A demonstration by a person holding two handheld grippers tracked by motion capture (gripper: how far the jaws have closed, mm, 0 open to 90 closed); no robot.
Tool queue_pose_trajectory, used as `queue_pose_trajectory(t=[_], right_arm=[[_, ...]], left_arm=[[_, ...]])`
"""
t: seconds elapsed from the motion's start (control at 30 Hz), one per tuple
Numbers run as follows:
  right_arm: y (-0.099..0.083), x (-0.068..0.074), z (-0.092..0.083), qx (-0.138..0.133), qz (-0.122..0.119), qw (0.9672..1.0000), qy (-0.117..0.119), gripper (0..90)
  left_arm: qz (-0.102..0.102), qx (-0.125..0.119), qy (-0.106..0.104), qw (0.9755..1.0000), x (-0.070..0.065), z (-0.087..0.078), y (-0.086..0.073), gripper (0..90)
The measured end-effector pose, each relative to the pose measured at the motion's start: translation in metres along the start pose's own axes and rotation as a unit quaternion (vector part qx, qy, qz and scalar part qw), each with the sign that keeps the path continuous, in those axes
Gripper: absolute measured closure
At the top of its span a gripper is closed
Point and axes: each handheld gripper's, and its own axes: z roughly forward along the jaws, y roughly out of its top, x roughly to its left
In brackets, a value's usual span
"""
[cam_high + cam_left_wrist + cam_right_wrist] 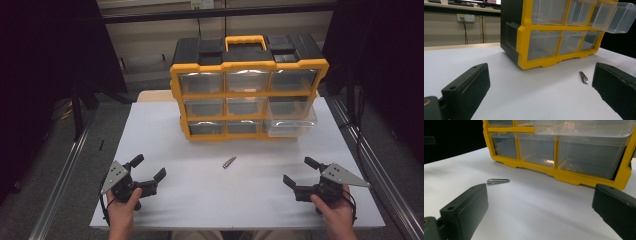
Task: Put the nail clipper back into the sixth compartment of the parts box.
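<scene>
A yellow and black drawer cabinet (247,90) with clear drawers stands at the back of the white table (200,200). One clear drawer (291,117) on its right side is pulled out. A small silver metal piece (229,162) lies on the table in front of the cabinet (554,37), in the left gripper view as the metal piece (583,76) and in the right gripper view as the metal piece (497,181). My left gripper (148,167) rests near the front left, open and empty. My right gripper (300,171) sits at the front right, open and empty, facing the cabinet (564,152).
Metal rails (65,175) run along both sides of the table. Dark curtains hang left and right. A wall with sockets (465,17) lies behind the table. The pulled-out drawer (614,16) overhangs the table surface.
</scene>
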Motion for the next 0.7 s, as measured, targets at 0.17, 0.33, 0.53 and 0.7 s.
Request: queue_pose_trajectory(t=[0.17, 0.33, 0.53, 0.7], right_arm=[[0.001, 0.003, 0.005, 0.008, -0.003, 0.9999, 0.009, 0.0], [0.004, 0.007, 0.013, 0.013, -0.013, 0.9996, 0.019, 0.0], [0.01, 0.016, 0.026, 0.017, -0.02, 0.999, 0.036, 0.0], [0.01, 0.023, 0.04, 0.038, -0.028, 0.9976, 0.051, 0.0]], left_arm=[[0.005, 0.005, -0.001, 1.0, 0.001, -0.002, -0.001, 1.6], [0.008, 0.014, 0.0, 0.9999, 0.0, -0.003, -0.003, 1.6], [0.011, 0.016, -0.006, 0.9998, -0.001, -0.004, -0.003, 1.6], [0.015, 0.023, -0.003, 0.9996, -0.003, -0.003, -0.004, 1.6]])
